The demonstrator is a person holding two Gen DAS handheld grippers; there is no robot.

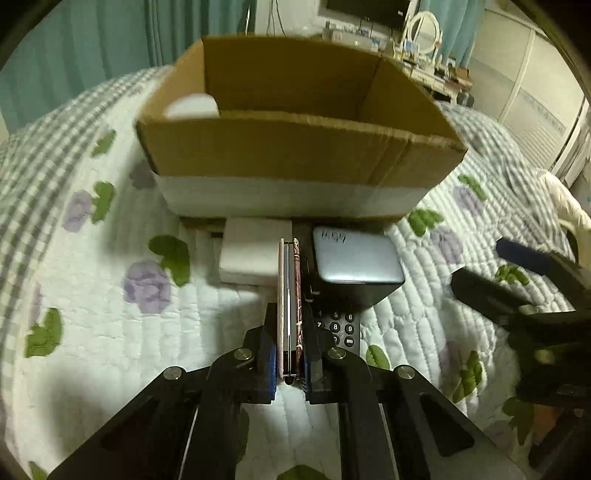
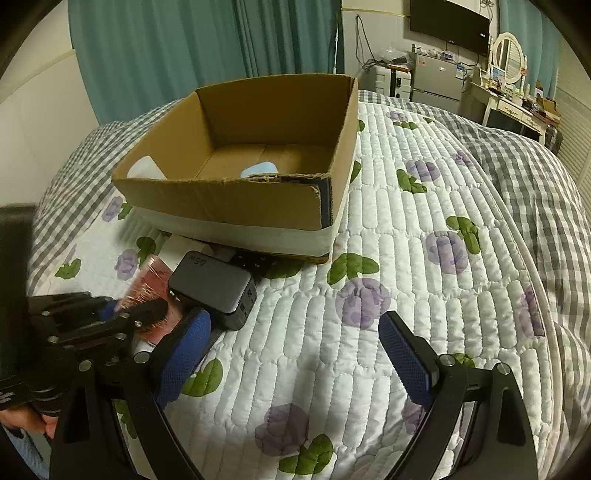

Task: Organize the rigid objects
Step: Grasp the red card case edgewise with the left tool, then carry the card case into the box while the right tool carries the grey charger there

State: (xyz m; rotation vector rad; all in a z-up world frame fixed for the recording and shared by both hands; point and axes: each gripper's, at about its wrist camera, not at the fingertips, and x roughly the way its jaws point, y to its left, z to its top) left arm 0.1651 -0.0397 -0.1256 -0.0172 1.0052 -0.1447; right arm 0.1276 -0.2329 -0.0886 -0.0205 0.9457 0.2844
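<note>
The left gripper (image 1: 290,354) pinches a thin pink phone (image 1: 289,306) held on edge, just above a remote (image 1: 341,330) on the quilt (image 1: 110,295) and beside a grey charger (image 1: 352,258) and a white block (image 1: 251,249). The right gripper (image 2: 295,354) is spread wide and holds nothing, over bare quilt right of the charger. Behind these things stands an open box (image 2: 236,199).

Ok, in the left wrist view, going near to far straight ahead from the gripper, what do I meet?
left gripper shut on the thin phone-like slab → black remote keypad → grey 65W charger → cardboard box → far dresser with round mirror.
</note>
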